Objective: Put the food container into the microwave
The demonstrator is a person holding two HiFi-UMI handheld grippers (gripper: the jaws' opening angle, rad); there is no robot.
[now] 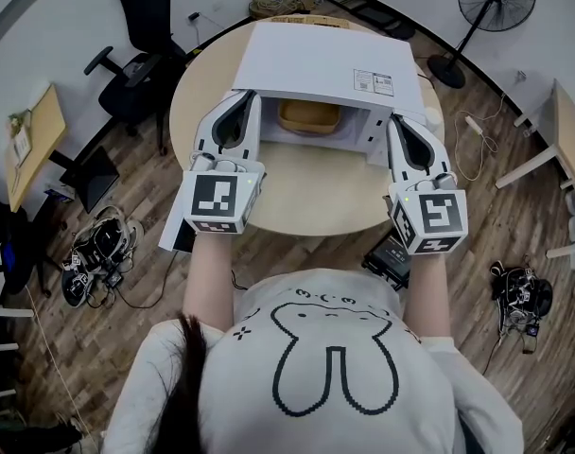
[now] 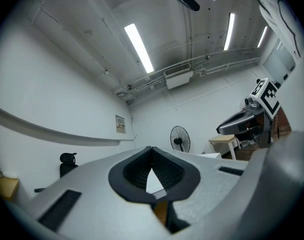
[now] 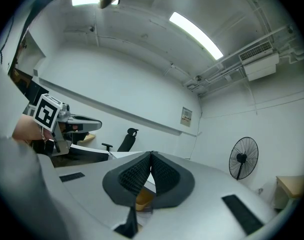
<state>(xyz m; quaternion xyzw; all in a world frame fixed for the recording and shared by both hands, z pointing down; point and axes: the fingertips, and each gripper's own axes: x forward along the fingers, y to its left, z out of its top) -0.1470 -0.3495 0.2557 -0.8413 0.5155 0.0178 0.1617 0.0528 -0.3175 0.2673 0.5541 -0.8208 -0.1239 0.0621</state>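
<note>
Your left gripper and right gripper are both closed and empty, flanking the open microwave at the tabletop's far edge. The food container sits inside.

Left claw and right claw both closed.

Even bright light from ceiling strips, soft shadows, heavy fisheye curvature and dark vignette at all edges

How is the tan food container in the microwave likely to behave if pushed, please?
The food container looks low and wide, so it would probably slide rather than tip. Its rounded rim suggests a light, thin tub that may flex if squeezed, though its contents do not show.
</note>
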